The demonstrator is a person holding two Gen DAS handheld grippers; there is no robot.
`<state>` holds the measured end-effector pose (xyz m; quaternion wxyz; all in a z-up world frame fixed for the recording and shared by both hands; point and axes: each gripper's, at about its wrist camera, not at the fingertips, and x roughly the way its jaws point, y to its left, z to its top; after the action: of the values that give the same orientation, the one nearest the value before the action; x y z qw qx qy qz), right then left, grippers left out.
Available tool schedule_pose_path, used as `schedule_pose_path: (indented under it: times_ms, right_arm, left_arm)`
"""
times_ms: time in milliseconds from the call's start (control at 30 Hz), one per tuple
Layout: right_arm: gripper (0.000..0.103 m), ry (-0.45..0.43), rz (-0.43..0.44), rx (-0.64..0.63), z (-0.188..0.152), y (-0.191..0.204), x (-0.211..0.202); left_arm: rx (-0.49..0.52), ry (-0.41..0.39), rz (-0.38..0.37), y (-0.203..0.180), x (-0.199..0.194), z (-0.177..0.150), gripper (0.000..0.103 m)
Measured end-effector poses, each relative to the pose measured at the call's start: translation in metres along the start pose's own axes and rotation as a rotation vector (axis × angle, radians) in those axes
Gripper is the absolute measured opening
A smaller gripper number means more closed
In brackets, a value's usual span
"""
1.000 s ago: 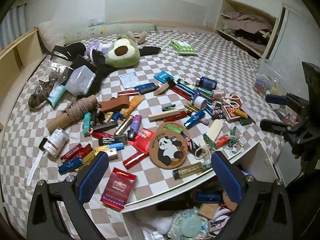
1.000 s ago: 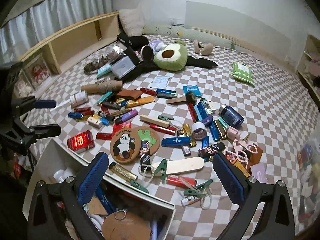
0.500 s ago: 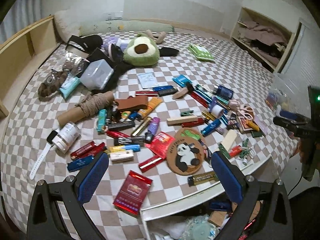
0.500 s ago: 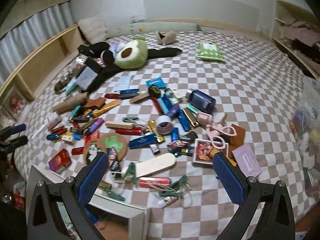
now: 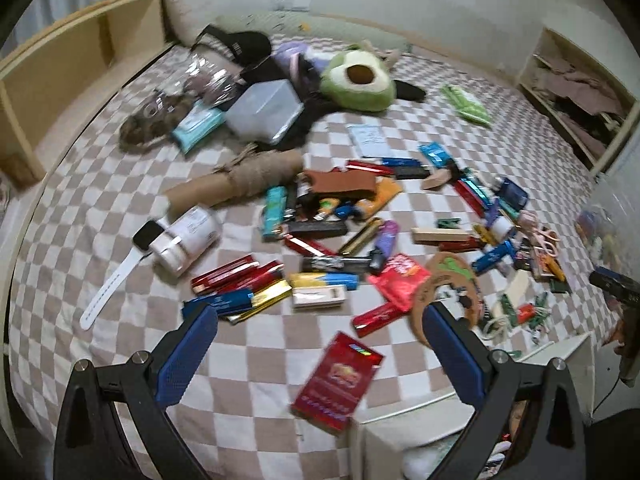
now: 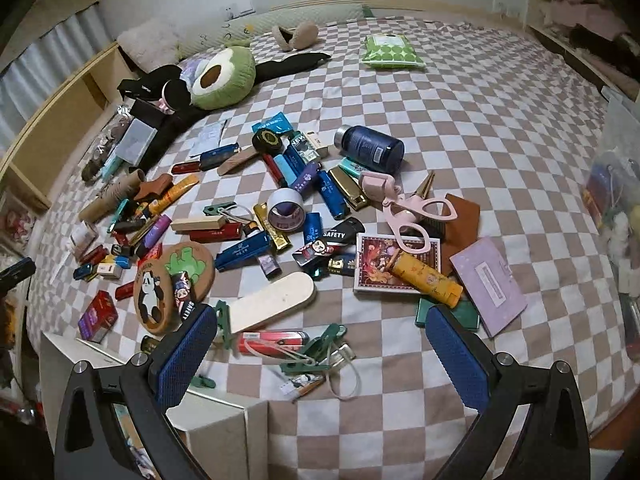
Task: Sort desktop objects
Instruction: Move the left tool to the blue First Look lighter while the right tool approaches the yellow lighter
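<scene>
Many small objects lie scattered on a checkered bed cover. In the left wrist view my left gripper [image 5: 320, 344] is open and empty, above a red cigarette box [image 5: 338, 382] at the bed's near edge. Lighters and bars [image 5: 240, 284] lie just beyond it. In the right wrist view my right gripper [image 6: 320, 344] is open and empty, above green clips with a red lighter [image 6: 272, 338]. A cream board [image 6: 272, 302], a panda coaster [image 6: 154, 294], pink scissors [image 6: 412, 210] and a blue bottle [image 6: 370, 148] lie ahead.
A white box [image 6: 216, 420] stands against the bed's near edge. An avocado plush [image 5: 358, 78], a clear container [image 5: 264, 110] and a black cap [image 5: 240, 46] lie at the back. Wooden shelves [image 5: 80, 76] line the left. A green pack [image 6: 390, 50] lies far back.
Both grippers have swung and moved in closer over the bed. The left view has turned left toward the lighters; the right view has turned right toward the scissors. Both stay open.
</scene>
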<state>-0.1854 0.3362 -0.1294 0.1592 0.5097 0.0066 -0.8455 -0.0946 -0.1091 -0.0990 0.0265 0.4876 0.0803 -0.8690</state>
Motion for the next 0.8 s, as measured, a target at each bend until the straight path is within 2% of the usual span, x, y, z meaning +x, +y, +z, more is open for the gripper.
schedule_pose_path:
  times_ms: [300, 467, 633, 800]
  right_arm:
    - [0.103, 0.023, 0.035, -0.013, -0.007, -0.007, 0.008]
    - [0.103, 0.044, -0.016, -0.057, -0.011, -0.005, 0.017]
    - [0.103, 0.07, -0.03, -0.022, -0.011, -0.011, 0.025]
    - [0.103, 0.106, -0.044, 0.018, -0.009, -0.019, 0.033]
  left_arm:
    - [-0.107, 0.071, 0.076, 0.053, 0.028, -0.004, 0.103]
    - [-0.2, 0.159, 0.076, 0.079, 0.059, -0.007, 0.103]
    - [-0.245, 0.22, 0.08, 0.089, 0.087, -0.004, 0.103]
    - [-0.26, 0.234, 0.079, 0.091, 0.103, 0.002, 0.103]
